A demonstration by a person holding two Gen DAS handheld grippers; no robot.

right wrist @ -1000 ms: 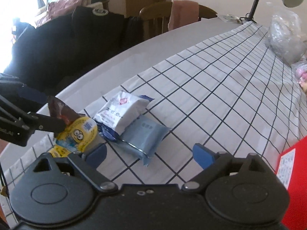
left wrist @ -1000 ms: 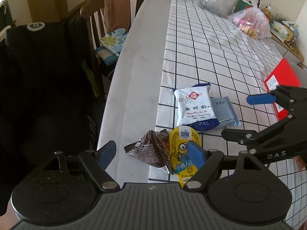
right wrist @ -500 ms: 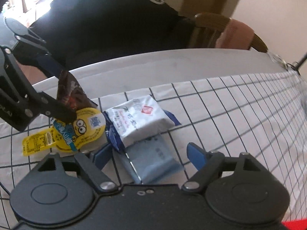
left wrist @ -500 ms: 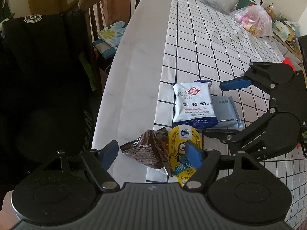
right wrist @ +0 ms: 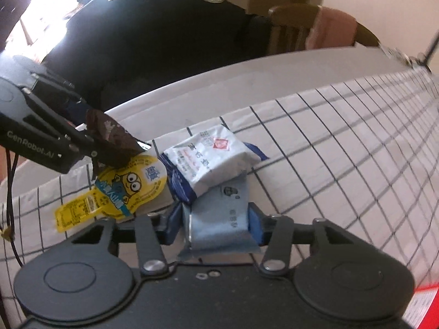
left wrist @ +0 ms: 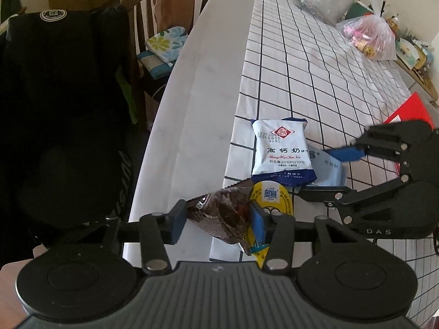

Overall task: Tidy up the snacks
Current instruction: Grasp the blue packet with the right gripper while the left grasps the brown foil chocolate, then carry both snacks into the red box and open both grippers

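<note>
My left gripper point(left wrist: 218, 220) has a crumpled brown snack packet point(left wrist: 219, 213) between its blue pads; the jaws are closing and both pads touch it. Under that packet's right side sits a yellow cartoon jelly cup point(left wrist: 271, 194). A white-and-blue biscuit packet point(left wrist: 281, 150) lies just beyond, overlapping a pale blue packet point(right wrist: 219, 219). My right gripper point(right wrist: 215, 220) is closing too, with its pads pressed on the pale blue packet's sides. In the right wrist view the brown packet point(right wrist: 109, 134) stands above the yellow cup point(right wrist: 129, 189), in the left gripper's fingers.
The snacks lie on a checked cloth point(left wrist: 301, 68) near the table's left edge. A red box point(left wrist: 408, 109) is at the right; plastic bags point(left wrist: 370, 38) stand at the far end. A chair draped with a black jacket point(left wrist: 55, 109) stands beside the table.
Both grippers' jaws have narrowed from wide open. The left pads now squeeze the brown packet. The right gripper swung in over the pale blue packet and closed on it.
</note>
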